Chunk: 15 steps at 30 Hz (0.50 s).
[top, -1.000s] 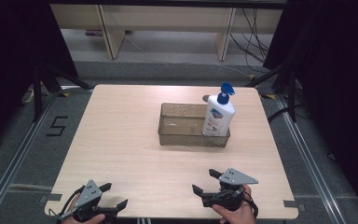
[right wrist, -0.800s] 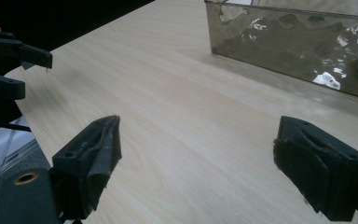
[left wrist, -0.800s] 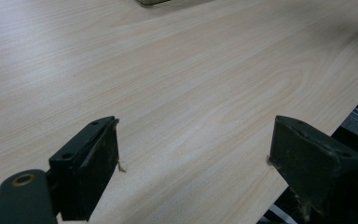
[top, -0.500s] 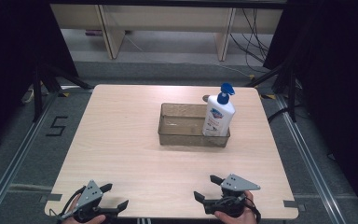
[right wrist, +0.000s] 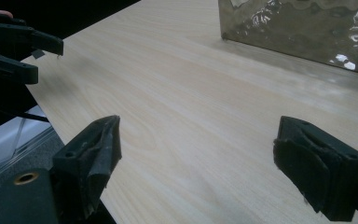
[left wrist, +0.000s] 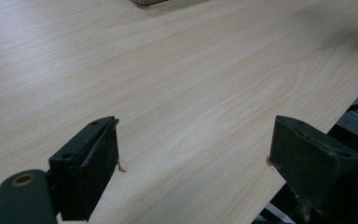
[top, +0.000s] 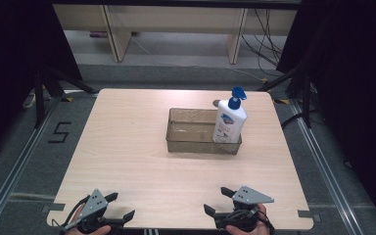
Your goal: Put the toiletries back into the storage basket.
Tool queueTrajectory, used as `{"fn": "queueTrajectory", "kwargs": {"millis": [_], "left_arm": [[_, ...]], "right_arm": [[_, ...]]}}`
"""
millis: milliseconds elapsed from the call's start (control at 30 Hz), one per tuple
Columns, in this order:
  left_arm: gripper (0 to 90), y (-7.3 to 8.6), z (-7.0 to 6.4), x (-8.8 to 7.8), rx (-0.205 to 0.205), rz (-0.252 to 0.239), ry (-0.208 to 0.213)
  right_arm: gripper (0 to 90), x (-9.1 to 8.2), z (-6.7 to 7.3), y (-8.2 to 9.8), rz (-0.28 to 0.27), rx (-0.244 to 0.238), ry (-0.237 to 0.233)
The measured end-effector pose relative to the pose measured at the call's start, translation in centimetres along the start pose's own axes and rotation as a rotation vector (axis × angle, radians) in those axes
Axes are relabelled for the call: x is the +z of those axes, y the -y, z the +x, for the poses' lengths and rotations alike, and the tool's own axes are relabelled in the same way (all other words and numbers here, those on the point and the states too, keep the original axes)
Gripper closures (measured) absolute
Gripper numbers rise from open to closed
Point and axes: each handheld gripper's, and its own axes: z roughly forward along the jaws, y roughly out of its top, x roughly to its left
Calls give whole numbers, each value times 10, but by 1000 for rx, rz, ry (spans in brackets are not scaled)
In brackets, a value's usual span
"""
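bottle (top: 228, 123): upright, long axis vertical, blue pump nozzle pointing right; stands in right end of bin
bin (top: 191, 143): clear, long side across table, centre-right
table (top: 127, 147): light wood
left hand-held gripper (top: 118, 206): near edge, jaws apart, holding nothing
right hand-held gripper (top: 219, 200): near edge, jaws apart, holding nothing, well apart from bin

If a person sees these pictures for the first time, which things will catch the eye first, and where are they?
First the white pump bottle with its blue top, standing upright at the right end of the clear bin, on the far half of the wooden table. Then the two black grippers at the near edge, the left gripper and the right gripper, both with jaws wide apart and empty.
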Motion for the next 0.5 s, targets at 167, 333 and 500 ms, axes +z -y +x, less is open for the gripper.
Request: {"fn": "queueTrajectory", "kwargs": {"millis": [167,333,500], "left_arm": [[150,0,0,0,0,0,5],[150,0,0,0,-2,0,2],[150,0,0,1,-1,2,4]], "right_arm": [[156,-1,4,1,14,45,-6],[156,0,4,1,17,48,-3],[156,1,3,1,12,43,-9]]}}
